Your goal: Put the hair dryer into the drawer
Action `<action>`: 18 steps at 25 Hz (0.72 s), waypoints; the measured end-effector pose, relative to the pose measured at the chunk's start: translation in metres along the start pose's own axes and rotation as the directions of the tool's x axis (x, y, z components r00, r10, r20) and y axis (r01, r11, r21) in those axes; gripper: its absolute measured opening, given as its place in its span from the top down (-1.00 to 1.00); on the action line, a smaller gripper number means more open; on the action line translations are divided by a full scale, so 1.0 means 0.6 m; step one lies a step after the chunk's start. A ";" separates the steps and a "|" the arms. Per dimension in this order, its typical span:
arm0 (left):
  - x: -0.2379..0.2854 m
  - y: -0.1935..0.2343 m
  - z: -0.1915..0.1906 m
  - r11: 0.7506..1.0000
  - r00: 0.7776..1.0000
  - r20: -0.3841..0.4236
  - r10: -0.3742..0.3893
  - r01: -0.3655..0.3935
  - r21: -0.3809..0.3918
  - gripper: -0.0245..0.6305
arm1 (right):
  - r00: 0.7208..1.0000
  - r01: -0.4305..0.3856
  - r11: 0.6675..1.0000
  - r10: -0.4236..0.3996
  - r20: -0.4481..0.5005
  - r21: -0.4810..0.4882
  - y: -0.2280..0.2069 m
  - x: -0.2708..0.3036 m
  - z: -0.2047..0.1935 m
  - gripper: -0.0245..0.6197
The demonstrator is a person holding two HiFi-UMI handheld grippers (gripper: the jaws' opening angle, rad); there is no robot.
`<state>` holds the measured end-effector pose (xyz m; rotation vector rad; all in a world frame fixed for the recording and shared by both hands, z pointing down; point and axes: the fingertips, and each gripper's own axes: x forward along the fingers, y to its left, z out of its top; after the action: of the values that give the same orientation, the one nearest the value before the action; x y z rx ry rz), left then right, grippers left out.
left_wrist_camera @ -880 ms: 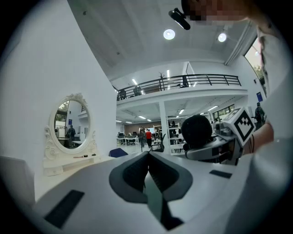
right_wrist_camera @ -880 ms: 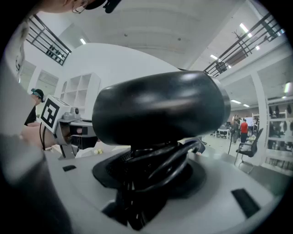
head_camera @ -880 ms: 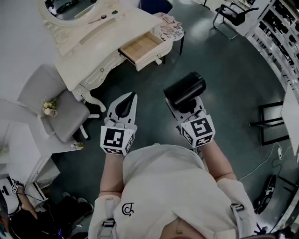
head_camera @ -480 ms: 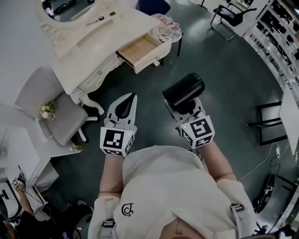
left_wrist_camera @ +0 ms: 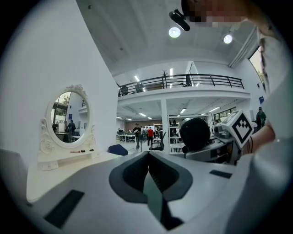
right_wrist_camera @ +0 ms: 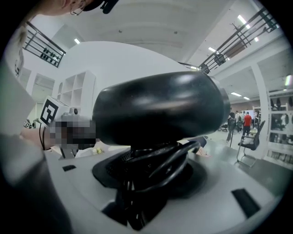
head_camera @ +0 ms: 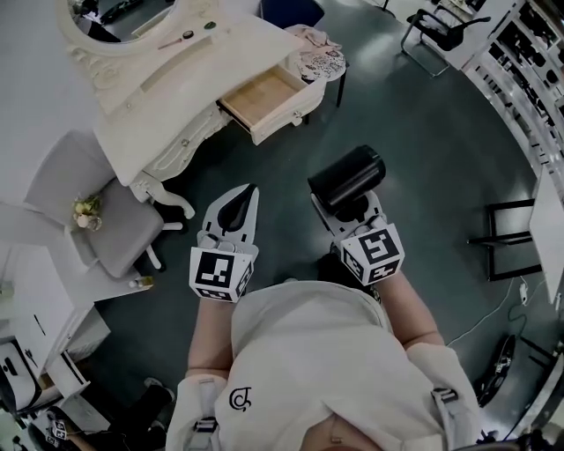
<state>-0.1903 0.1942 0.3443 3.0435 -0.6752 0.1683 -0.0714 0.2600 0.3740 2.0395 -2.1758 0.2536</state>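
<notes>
My right gripper is shut on the black hair dryer, gripping its handle and coiled cord; the barrel lies crosswise above the jaws. Beside it my left gripper is shut with nothing in it, the jaws meeting along a thin seam. The cream dressing table stands ahead at the upper left, its wooden drawer pulled open. Both grippers hang over the dark floor, well short of the drawer.
A grey chair with a small flower bunch stands left of the table. An oval mirror tops the table. A round stool with cloth sits right of the drawer. Black chair and a black frame lie to the right.
The table and drawer have shifted slightly in the head view as the person moves. Both grippers keep their grip and spacing.
</notes>
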 end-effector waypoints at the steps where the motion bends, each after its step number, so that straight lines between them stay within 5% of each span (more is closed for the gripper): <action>1: 0.011 0.002 -0.005 1.000 1.000 -0.008 0.007 -0.007 0.000 0.88 | 1.000 -0.005 1.000 0.005 -0.003 0.011 -0.013 0.009 -0.005 0.21; 11: 0.208 0.042 0.014 0.985 0.985 -0.006 0.173 -0.173 -0.001 0.88 | 0.989 -0.148 0.989 0.148 -0.004 -0.005 -0.209 0.154 0.016 0.20; 18: 0.351 0.065 0.032 0.934 0.935 0.004 0.354 -0.353 -0.045 0.88 | 0.945 -0.325 0.942 0.321 -0.062 -0.080 -0.345 0.261 0.036 0.20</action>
<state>-0.0154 0.0695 0.3479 2.8536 -1.2072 0.1373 0.1252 0.0902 0.3921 1.6048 -2.4367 0.2338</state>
